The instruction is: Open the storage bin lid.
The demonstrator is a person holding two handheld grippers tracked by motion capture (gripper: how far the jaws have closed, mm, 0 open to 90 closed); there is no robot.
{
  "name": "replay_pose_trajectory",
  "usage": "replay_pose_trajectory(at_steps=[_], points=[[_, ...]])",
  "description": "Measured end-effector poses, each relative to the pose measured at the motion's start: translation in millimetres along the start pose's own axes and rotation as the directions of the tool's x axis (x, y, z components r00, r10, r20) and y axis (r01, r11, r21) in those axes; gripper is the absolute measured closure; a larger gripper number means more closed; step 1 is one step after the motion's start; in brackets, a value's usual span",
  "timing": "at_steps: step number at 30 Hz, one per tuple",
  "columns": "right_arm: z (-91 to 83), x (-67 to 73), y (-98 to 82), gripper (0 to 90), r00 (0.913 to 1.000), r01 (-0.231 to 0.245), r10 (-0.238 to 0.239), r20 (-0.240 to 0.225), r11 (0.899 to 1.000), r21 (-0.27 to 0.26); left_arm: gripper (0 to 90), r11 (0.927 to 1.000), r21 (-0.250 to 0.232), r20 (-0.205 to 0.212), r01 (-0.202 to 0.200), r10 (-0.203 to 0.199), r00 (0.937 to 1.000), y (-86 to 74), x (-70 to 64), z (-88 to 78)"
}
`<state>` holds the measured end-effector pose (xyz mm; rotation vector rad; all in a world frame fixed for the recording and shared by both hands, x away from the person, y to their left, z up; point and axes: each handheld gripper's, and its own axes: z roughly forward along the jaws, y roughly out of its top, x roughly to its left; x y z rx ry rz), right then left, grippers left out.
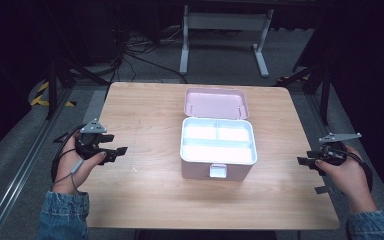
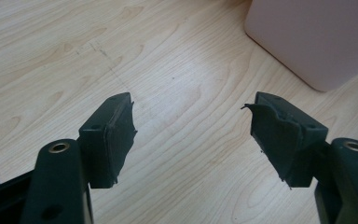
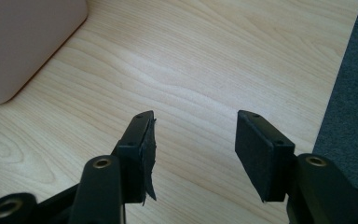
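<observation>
Pink box (image 1: 217, 162) sits lid-up mid bench (image 1: 145, 105); left gripper (image 1: 121, 151) and right gripper (image 1: 303, 161) both released, nothing held, either side.

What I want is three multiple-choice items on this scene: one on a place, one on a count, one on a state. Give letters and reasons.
1. Where does the pink plastic box stand on the wooden table?
A. middle
B. left edge
C. right corner

2. How many compartments has its white tray?
A. one
B. three
C. six

3. What state is its hinged pink lid in?
A. latched
B. missing
C. open

Key: 1 A, table surface shows on all sides; 2 B, two small compartments behind one long; 3 C, it is swung back behind the tray.
</observation>
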<state>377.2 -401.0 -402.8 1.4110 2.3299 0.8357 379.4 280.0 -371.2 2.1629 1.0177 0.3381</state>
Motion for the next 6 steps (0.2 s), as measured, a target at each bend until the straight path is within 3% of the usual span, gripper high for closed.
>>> replay_pose_trajectory(at_steps=[6], points=[[10.9, 3.9, -8.9, 45.2, 0.9995, -0.019, 0.019, -0.023, 1.0, 0.004, 30.0, 0.9999, -0.013, 0.001, 0.002, -0.002, 1.0, 0.0, 0.4, -0.8]])
